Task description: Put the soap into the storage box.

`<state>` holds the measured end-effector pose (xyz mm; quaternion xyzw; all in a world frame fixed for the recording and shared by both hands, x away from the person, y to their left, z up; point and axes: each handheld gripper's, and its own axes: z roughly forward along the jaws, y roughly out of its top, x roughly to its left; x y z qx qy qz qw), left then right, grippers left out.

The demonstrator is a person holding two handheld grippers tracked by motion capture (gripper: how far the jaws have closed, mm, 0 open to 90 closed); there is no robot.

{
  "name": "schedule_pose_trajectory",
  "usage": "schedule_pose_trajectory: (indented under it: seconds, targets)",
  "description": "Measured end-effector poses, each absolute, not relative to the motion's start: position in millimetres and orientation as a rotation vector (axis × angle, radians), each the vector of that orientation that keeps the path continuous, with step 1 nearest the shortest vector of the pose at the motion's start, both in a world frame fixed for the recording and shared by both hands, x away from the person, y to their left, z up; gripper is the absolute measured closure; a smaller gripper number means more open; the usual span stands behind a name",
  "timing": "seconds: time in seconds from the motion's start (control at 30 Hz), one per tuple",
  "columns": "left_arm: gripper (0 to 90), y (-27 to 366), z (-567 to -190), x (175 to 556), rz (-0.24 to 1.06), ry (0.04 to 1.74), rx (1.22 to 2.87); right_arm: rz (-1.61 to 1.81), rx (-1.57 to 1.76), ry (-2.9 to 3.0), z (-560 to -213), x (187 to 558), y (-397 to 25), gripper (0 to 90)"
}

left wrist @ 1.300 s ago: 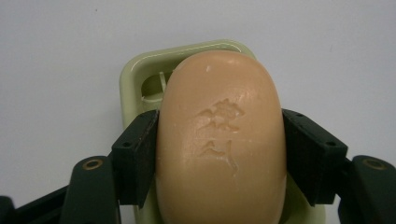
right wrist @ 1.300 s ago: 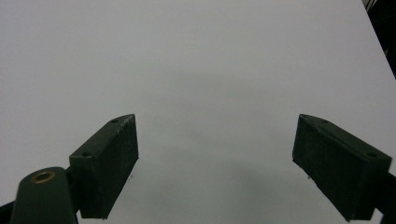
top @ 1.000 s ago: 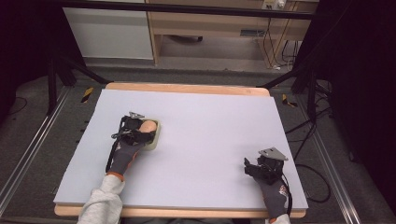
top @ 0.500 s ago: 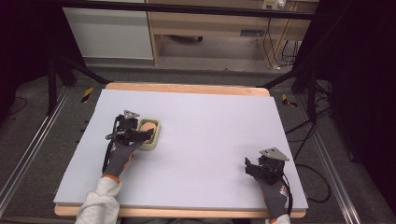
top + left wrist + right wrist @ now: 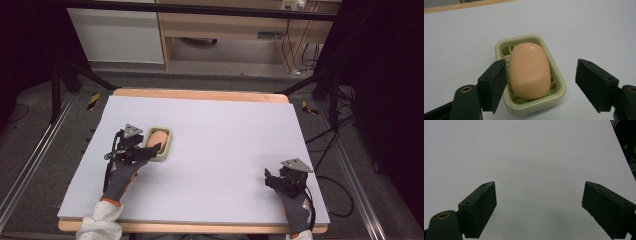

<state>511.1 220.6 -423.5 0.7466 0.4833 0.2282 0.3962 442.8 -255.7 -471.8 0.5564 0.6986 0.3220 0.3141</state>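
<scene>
A peach-coloured bar of soap lies in a pale green soap dish on the left part of the white table. My left gripper is open, its jaws apart with one at the dish's near left corner and the other off to the dish's right. Neither pad touches the soap. My right gripper stands open over bare table near the front right corner, with nothing between its jaws.
The white tabletop has a wooden rim at the far edge. Black frame legs and cables stand around the table on the floor. A cabinet stands beyond the far side.
My left gripper has drawn back toward the near left, so the soap and dish now lie uncovered. The right gripper has stayed in place.
</scene>
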Motion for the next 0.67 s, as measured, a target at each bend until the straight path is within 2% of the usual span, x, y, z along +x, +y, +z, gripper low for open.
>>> schedule_pose_trajectory:
  seconds: [0.67]
  targets:
    - [23.6,258.1,-438.3,468.5,0.642,1.248,1.834,0.806,1.495,1.859,-475.6,444.8,-264.4,11.6]
